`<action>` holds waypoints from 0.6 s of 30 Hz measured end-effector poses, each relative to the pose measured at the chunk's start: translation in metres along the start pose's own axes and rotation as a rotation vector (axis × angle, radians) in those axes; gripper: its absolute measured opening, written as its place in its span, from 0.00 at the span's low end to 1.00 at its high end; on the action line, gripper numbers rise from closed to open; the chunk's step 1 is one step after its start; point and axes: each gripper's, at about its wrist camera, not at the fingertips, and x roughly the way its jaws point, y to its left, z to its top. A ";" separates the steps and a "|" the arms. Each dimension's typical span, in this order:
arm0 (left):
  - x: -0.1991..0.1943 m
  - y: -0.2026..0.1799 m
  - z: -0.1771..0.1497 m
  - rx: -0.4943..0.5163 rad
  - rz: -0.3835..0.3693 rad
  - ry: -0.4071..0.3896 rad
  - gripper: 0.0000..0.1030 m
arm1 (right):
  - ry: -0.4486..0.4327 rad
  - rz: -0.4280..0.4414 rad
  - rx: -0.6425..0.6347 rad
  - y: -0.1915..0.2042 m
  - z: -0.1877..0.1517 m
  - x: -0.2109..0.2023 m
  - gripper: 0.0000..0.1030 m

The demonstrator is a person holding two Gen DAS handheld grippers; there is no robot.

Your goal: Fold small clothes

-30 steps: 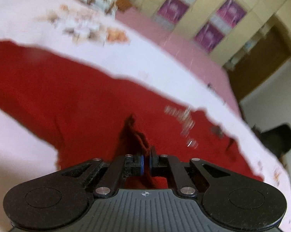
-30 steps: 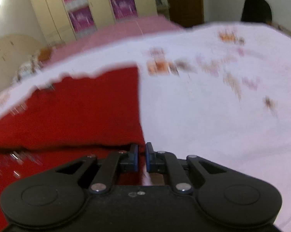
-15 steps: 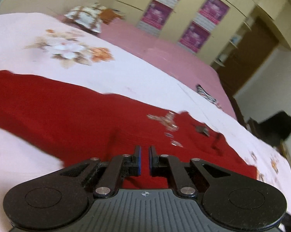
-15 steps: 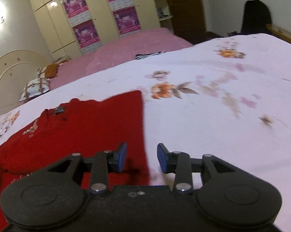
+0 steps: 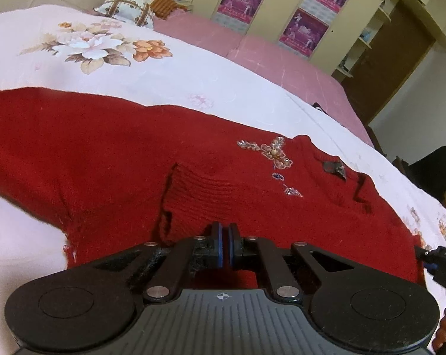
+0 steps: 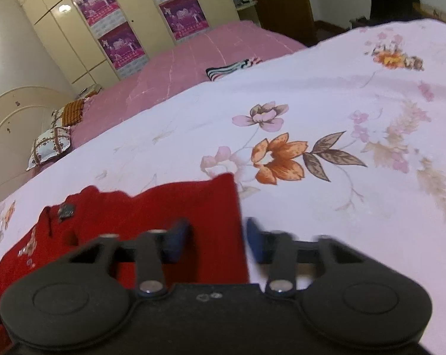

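Note:
A red knitted sweater [image 5: 134, 153] with beaded trim near the collar lies spread on the white flowered bedspread [image 5: 104, 68]. One ribbed sleeve cuff [image 5: 199, 195] is folded onto its body, just ahead of my left gripper [image 5: 224, 236]. That gripper is shut, pads together, and no cloth shows between them. In the right wrist view the sweater [image 6: 169, 207] ends in a straight right edge. My right gripper [image 6: 217, 236] hovers over that edge with its jaws apart and closing. The edge lies between them, and the pads do not press on it.
A pink bed [image 5: 252, 47] with patterned pillows [image 5: 125, 9] stands behind the bedspread. A striped cloth [image 6: 232, 68] lies on it. Wardrobes with purple posters [image 6: 113, 35] line the wall beside a brown door [image 5: 386, 65]. Bare flowered sheet [image 6: 356, 148] stretches to the sweater's right.
My left gripper let go of the bunched red cloth, opened briefly, and shut again with nothing in it. The right gripper opened from shut at the sweater's corner and slid sideways along its edge.

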 end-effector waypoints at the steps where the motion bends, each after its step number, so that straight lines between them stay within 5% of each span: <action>1: -0.001 -0.002 -0.001 0.007 0.003 -0.003 0.05 | -0.004 0.006 0.005 0.000 0.001 -0.001 0.11; 5: -0.001 -0.003 0.000 0.022 0.006 -0.003 0.05 | -0.091 -0.020 -0.055 0.004 0.000 -0.021 0.08; 8: 0.000 -0.002 0.000 0.017 0.006 -0.001 0.05 | -0.214 -0.137 -0.125 0.010 -0.008 -0.038 0.01; 10: 0.000 -0.002 0.000 0.023 0.009 -0.006 0.05 | -0.158 -0.233 -0.128 -0.001 -0.009 -0.021 0.01; 11: -0.001 -0.003 0.001 0.026 0.012 -0.006 0.05 | -0.083 -0.203 -0.071 -0.013 -0.008 -0.011 0.01; 13: -0.002 -0.005 0.001 0.030 0.019 -0.004 0.05 | -0.136 -0.214 -0.077 -0.015 -0.008 -0.022 0.06; 18: -0.014 -0.021 -0.001 0.066 0.006 -0.030 0.05 | -0.171 -0.085 -0.158 0.016 -0.008 -0.044 0.23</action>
